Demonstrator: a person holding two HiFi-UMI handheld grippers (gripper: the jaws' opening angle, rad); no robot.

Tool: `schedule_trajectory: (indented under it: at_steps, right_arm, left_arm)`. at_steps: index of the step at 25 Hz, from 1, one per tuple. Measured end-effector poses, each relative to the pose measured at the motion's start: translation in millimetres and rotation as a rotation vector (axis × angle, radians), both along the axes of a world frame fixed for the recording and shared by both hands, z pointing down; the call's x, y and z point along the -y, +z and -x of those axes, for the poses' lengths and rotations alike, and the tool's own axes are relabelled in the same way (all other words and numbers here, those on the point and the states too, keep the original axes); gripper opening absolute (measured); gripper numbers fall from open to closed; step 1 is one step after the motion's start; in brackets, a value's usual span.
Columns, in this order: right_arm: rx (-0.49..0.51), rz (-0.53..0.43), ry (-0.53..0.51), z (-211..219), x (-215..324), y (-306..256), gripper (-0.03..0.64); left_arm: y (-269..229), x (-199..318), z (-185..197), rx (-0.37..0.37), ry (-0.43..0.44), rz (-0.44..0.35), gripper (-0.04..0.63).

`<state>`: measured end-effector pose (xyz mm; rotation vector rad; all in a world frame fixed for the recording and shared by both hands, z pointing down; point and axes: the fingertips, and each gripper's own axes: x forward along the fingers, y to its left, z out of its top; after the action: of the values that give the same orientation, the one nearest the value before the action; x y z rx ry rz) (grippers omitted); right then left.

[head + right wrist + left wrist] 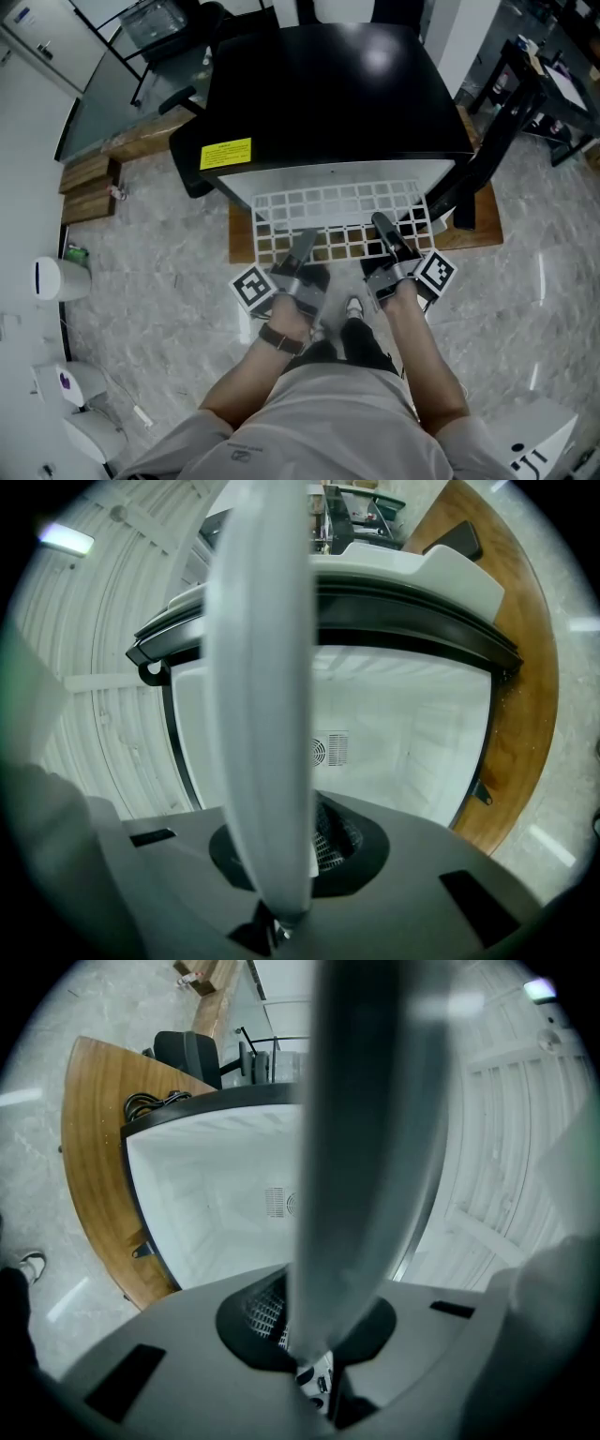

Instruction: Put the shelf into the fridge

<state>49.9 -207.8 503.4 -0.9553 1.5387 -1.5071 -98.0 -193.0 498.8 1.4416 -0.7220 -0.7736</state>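
Note:
A white wire shelf (pixel 333 217) sticks out level from the open front of the black fridge (pixel 328 94), its back part inside. My left gripper (pixel 305 240) is shut on the shelf's front edge left of centre. My right gripper (pixel 383 226) is shut on that edge right of centre. In the left gripper view the shelf (pixel 366 1147) runs edge-on up the frame from my left gripper (pixel 312 1358), with the white fridge interior (pixel 220 1213) behind. The right gripper view shows the same: shelf (pixel 267 686), right gripper (pixel 281 909), fridge interior (pixel 403 724).
The fridge stands on a low wooden board (pixel 476 232) on a marble floor. Its black door (pixel 487 155) hangs open at the right. A yellow label (pixel 225 153) is on the fridge top. Wood blocks (pixel 89 187) and white devices (pixel 52 278) lie left. The person's shoe (pixel 354 307) is below the grippers.

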Motion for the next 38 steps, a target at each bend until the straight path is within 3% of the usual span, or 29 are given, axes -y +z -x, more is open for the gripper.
schedule_trajectory:
  at_steps: [18,38]
  right_arm:
    - [-0.002,-0.029,0.009,-4,1,5,0.046]
    - [-0.018,-0.064,0.053,-3,18,12,0.046]
  left_arm:
    - [-3,-1,-5,-0.075,-0.009,-0.017,0.028]
    - [10,19,-4,-0.059,0.032,-0.038,0.028]
